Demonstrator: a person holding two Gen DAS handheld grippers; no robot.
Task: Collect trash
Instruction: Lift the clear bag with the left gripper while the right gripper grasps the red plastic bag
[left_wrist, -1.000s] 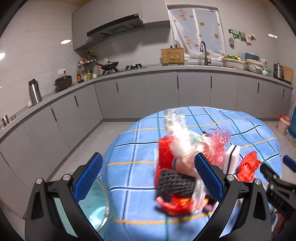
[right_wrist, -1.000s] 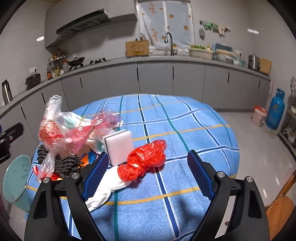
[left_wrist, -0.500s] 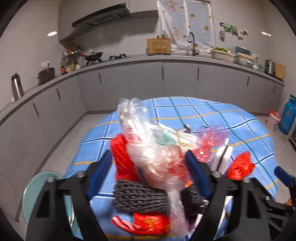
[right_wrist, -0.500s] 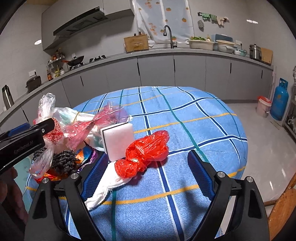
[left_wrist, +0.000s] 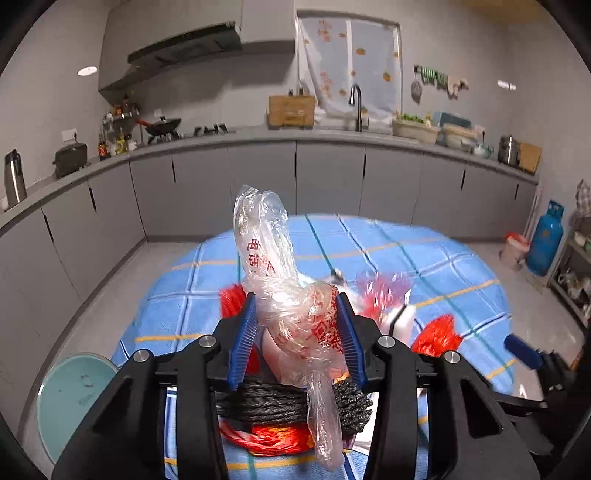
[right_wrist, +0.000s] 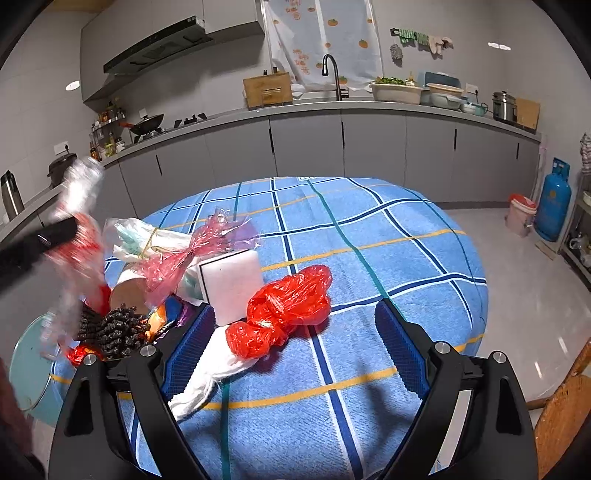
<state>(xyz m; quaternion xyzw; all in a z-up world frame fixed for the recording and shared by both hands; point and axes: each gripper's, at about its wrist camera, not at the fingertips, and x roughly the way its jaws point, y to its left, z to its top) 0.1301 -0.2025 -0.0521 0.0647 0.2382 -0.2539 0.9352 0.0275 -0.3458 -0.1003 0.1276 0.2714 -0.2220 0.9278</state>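
Note:
A heap of trash lies on the left of the round table with the blue checked cloth. My left gripper has its jaws closing on a clear plastic bag with red print, and both blue pads touch it. The same bag shows blurred in the right wrist view. Under it lies a black net bundle. My right gripper hovers open over a crumpled red bag. Beside it are a white sponge block, pink cellophane and a white crumpled bag.
A teal round bin stands on the floor below the table's left edge. Grey kitchen cabinets run along the far wall. To the right are a blue gas cylinder, a pink bucket and a wooden chair.
My left gripper swung over the heap and narrowed its jaws from wide apart onto the clear bag. The right gripper has stayed in place and stayed open.

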